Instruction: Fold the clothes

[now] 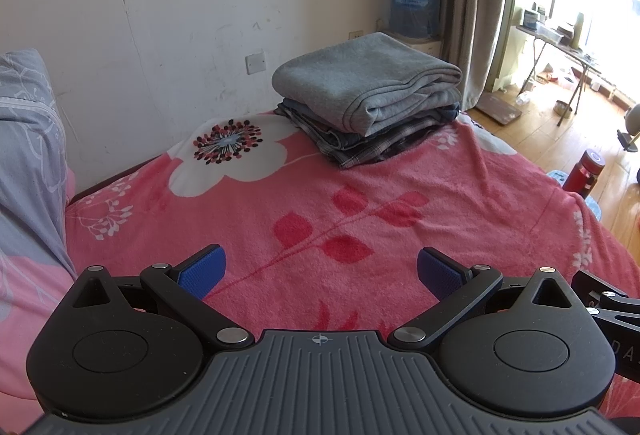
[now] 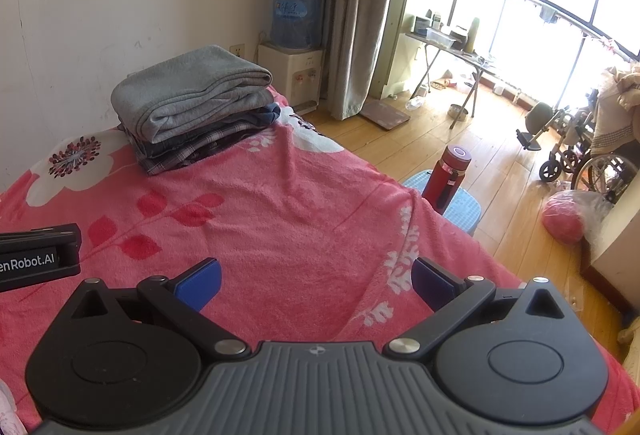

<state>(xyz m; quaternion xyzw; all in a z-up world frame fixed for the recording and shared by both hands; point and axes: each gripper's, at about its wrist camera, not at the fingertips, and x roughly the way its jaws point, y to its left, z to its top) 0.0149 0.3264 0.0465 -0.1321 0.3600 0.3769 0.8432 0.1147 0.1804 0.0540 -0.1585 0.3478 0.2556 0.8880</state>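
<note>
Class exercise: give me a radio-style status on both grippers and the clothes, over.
Left gripper open, empty. Right gripper open, empty. Folded clothes stack at far end of pink blanket, grey garment on top. Nothing in the way.

pink floral blanket (image 1: 360,195), water dispenser (image 2: 294,75) (blue bottle on top), red flask (image 2: 448,177), wheelchair (image 2: 592,159)

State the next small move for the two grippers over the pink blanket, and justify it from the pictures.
Probably pull back to fetch another garment: both the left gripper and right gripper are open and empty, no unfolded clothing is in view, and the grey garment already tops the folded stack.
</note>
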